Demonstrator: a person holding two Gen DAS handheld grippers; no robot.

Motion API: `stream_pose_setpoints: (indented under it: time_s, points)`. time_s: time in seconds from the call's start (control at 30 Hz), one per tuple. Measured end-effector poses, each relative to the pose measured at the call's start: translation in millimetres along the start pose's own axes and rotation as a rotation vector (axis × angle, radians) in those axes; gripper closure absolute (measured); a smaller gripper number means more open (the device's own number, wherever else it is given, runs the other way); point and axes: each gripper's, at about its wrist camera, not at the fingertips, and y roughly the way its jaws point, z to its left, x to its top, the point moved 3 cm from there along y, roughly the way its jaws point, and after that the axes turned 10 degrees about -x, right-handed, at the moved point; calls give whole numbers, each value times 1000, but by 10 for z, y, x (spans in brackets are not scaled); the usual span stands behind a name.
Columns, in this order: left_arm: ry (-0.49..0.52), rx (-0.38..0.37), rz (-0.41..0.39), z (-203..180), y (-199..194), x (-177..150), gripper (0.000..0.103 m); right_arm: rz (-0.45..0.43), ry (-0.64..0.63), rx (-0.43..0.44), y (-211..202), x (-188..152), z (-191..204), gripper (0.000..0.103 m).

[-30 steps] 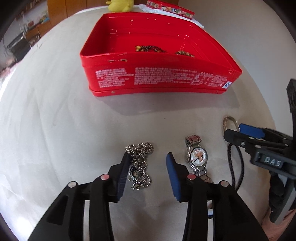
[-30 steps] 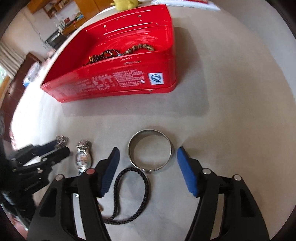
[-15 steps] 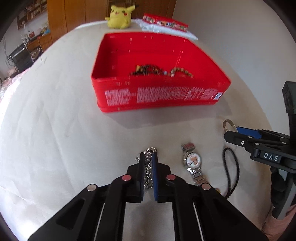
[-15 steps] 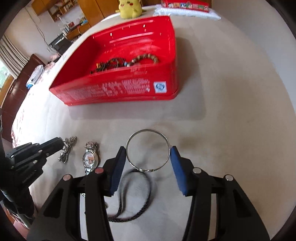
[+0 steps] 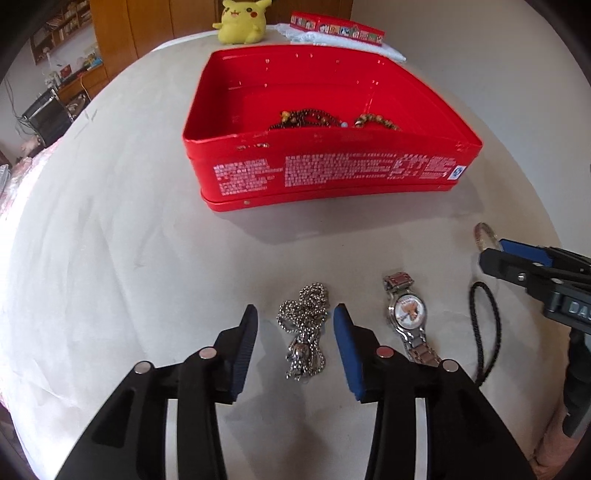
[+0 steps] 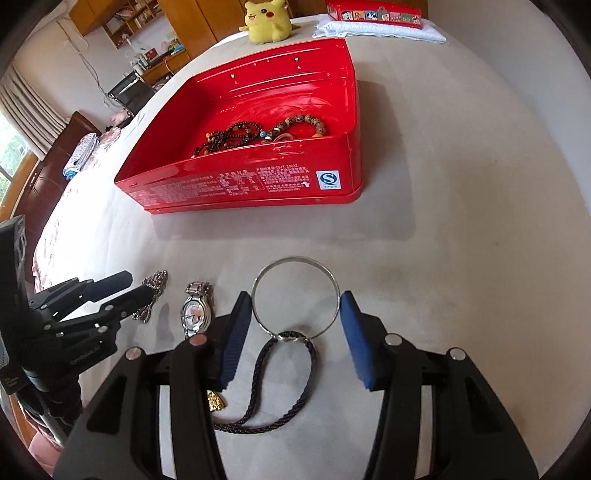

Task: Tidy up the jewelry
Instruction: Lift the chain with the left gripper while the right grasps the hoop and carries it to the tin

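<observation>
Jewelry lies in two places on the pale cloth-covered table: four pieces loose in a row near the grippers, and beaded strands inside one open red tin. In the tin the right wrist view shows a dark bead strand and a brown bead bracelet, touching each other near the front wall; whether more strands are tangled there I cannot tell.

The loose row holds one silver ball-chain necklace, heaped, one wristwatch just beside it, one dark braided cord with a small gold charm, and one thin silver bangle whose rim meets the cord's ring.

The left gripper has just been opening; its two blue pads stand spread on either side of the chain, not pressing it. The right gripper has two pads set against the bangle's left and right edges, pinching it across its width.

Beyond the tin sit one yellow plush toy, one folded white cloth and one flat red box on top of it.
</observation>
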Motion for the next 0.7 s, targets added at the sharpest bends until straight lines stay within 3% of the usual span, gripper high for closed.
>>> stream_pose_setpoints:
  time_s: [0.13, 0.17, 0.23, 0.33, 0.47, 0.7]
  points:
    - [39, 11, 14, -39, 159, 13, 62, 0, 0, 3, 13, 9, 13, 55]
    - [46, 4, 10, -54, 170, 13, 66, 1, 2, 4, 16, 6, 7, 55]
    - [53, -10, 4, -74, 180, 4, 84, 4, 7, 6, 25, 2, 3, 55]
    - [65, 5, -13, -109, 176, -26, 86, 8, 12, 14, 28, -7, -9, 55]
    - [31, -49, -29, -118, 99, -60, 89, 7, 14, 18, 6, -5, -21, 55]
    - [18, -65, -124, -90, -295, -11, 91, -28, 9, 30, -156, 18, -20, 55]
